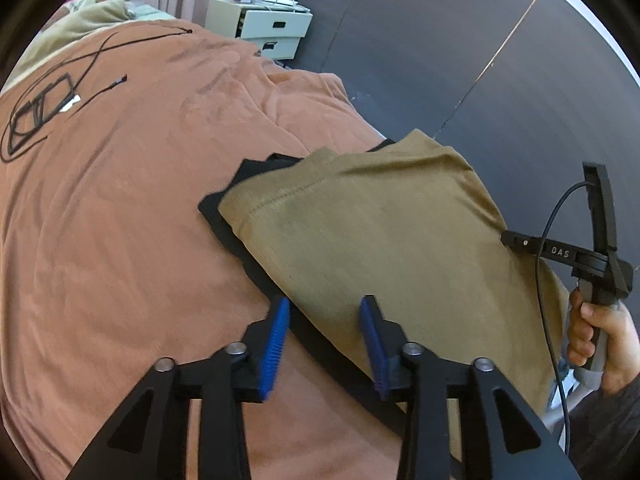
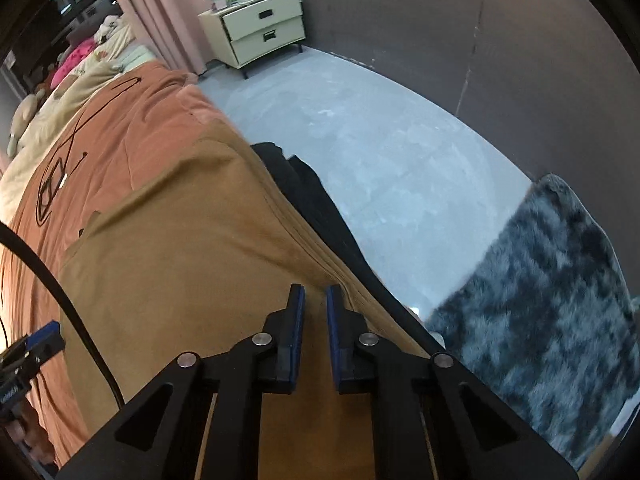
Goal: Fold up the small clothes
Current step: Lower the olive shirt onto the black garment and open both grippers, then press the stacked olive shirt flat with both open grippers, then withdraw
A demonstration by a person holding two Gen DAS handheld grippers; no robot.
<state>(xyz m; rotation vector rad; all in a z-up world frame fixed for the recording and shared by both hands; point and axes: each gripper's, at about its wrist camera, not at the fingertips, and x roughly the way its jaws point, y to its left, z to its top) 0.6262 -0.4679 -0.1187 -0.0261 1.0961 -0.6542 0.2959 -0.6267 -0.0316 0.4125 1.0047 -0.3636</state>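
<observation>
Left gripper (image 1: pixel 325 340): mine, spread, empty, over the near edge. Tan garment (image 1: pixel 380 232): folded, on a black garment (image 1: pixel 224 216) at the bed (image 1: pixel 120 200) edge; light, limp; take it at a hem. Right gripper (image 2: pixel 316 320): nearly closed, seemingly pinching tan cloth.

We see a bed with a rust-orange blanket (image 1: pixel 140 200), and black cables (image 1: pixel 44 108) coiled on its far left part. Far off stands a cream two-drawer nightstand (image 2: pixel 260 32) beside pink curtains (image 2: pixel 160 8). A shaggy grey rug (image 2: pixel 552 304) lies on the pale floor (image 2: pixel 380 140) at right.
</observation>
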